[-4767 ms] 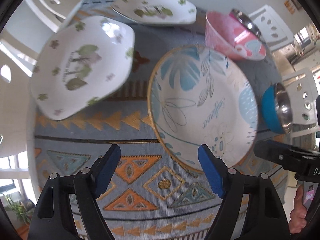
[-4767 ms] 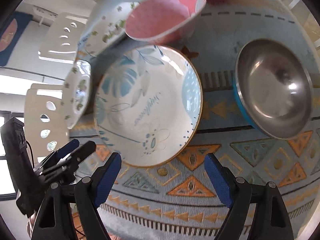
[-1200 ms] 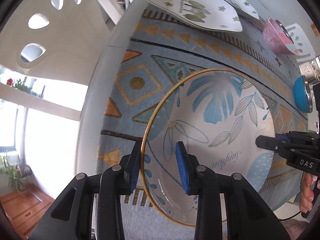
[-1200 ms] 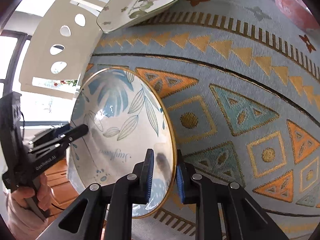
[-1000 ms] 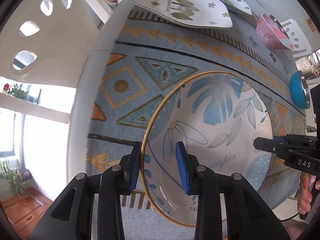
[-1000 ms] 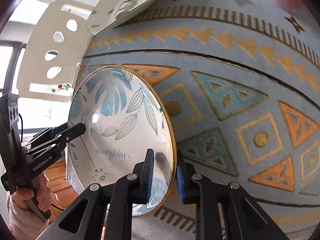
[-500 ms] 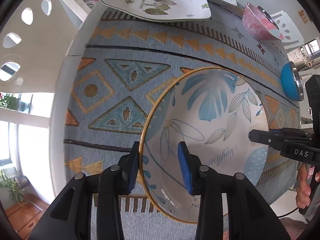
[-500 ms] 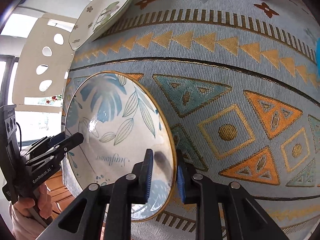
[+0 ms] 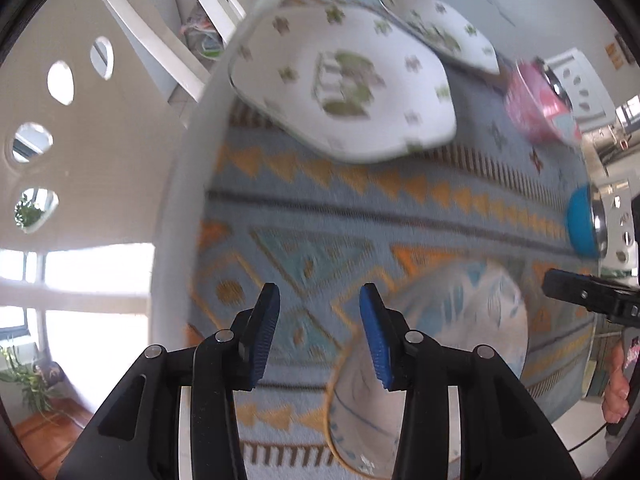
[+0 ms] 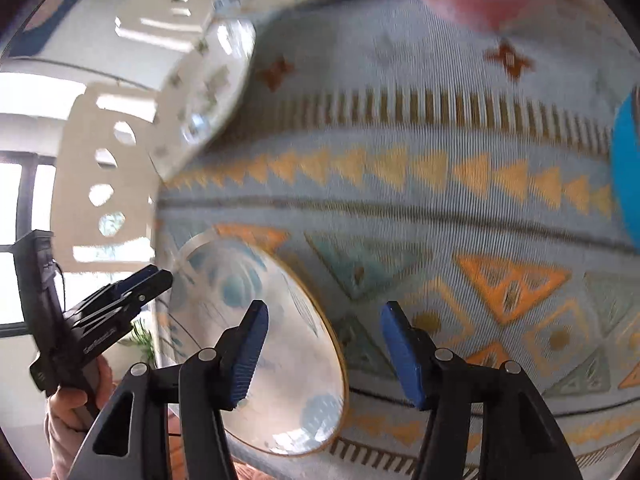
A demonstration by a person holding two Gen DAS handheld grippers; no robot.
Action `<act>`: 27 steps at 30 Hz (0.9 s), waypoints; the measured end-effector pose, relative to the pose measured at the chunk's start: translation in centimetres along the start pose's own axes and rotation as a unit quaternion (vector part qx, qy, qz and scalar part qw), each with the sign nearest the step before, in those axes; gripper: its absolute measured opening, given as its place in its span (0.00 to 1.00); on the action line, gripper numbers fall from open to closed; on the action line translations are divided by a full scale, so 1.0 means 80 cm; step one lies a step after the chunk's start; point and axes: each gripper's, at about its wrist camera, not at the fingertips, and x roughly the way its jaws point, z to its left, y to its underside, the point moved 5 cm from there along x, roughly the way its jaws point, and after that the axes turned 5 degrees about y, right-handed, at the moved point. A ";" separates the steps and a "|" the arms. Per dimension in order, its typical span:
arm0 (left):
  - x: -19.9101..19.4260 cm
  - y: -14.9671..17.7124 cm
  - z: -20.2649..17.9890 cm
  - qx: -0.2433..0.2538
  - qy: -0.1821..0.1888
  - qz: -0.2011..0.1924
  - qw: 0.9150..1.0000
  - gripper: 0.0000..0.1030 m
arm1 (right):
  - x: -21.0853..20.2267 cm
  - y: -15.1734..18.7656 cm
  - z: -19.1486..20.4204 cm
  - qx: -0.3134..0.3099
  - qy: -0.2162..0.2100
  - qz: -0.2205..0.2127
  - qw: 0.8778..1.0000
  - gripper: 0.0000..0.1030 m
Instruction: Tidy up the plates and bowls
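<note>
The round plate with blue leaves and a gold rim (image 9: 460,320) lies flat on the patterned tablecloth (image 9: 320,216) near its front left corner. My left gripper (image 9: 320,336) hovers above and left of it. Its jaws are opening and only cloth shows between them. My right gripper (image 10: 324,352) is also opening. The same plate (image 10: 288,360) lies below it with its rim seen between the fingers, and the pads are clear of it. Each view also catches the other gripper at its side edge.
Two white plates with green prints (image 9: 344,88) (image 9: 440,32) sit at the back left. A pink bowl (image 9: 536,108) and a blue steel-lined bowl (image 9: 582,220) stand to the right. A white chair with oval holes (image 10: 104,160) is beside the table's left edge.
Both grippers were shut on the leaf plate's rim, one on each side. They have let go, opened and lifted away, and the plate now rests on the cloth.
</note>
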 end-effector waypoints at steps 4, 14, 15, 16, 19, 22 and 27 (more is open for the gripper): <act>-0.006 -0.040 0.010 -0.003 0.000 -0.016 1.000 0.38 | -0.021 -0.039 0.014 0.003 -0.016 -0.018 1.000 0.55; 0.019 -0.132 0.045 -0.050 0.022 -0.033 0.998 0.38 | -0.022 -0.146 0.057 -0.003 -0.033 -0.044 0.998 0.56; 0.020 -0.137 0.049 -0.053 0.026 -0.033 0.998 0.38 | -0.017 -0.153 0.060 -0.001 -0.037 -0.044 0.998 0.56; 0.023 -0.141 0.053 -0.056 0.027 -0.033 0.998 0.38 | -0.012 -0.162 0.066 0.000 -0.041 -0.041 0.998 0.56; 0.038 -0.159 0.060 -0.064 0.039 -0.027 0.997 0.38 | 0.005 -0.186 0.077 0.002 -0.041 -0.034 0.999 0.56; 0.046 -0.170 0.064 -0.069 0.052 -0.025 0.996 0.38 | 0.024 -0.208 0.084 0.003 -0.033 -0.023 0.999 0.56; 0.059 -0.182 0.070 -0.068 0.053 -0.016 0.996 0.38 | 0.056 -0.227 0.084 0.013 -0.032 -0.006 0.999 0.56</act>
